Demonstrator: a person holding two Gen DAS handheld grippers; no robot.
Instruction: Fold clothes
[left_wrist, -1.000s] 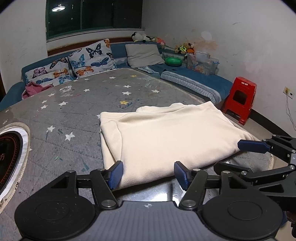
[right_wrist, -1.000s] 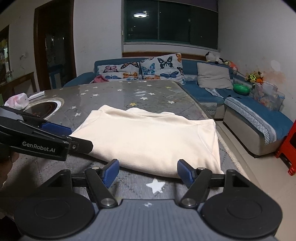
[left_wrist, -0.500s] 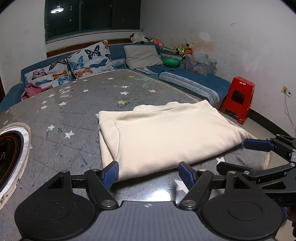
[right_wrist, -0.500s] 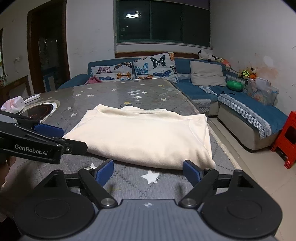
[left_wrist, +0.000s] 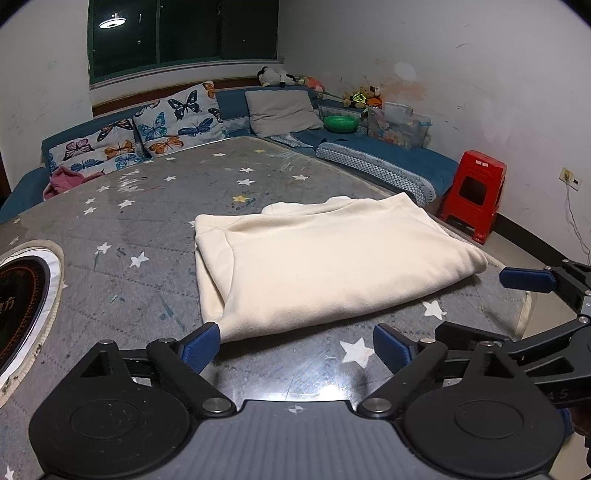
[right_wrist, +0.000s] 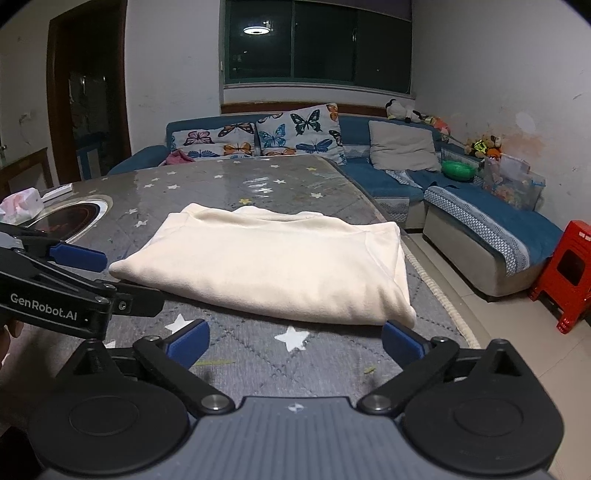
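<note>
I'm counting one folded garment, two butterfly cushions plus one plain grey pillow, one red stool, one green bowl and two grippers.

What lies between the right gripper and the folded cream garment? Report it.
Nothing but bare grey star-print table cover, seen in the right wrist view. The right gripper, its jaws just opened wide, stands clear of the cream garment, gripping nothing.

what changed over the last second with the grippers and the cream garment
Both the left gripper and the right gripper have just been opening and have drawn back from the near edge of the cream garment, with nothing between their jaws now. The garment stayed folded on the star-patterned table.
</note>
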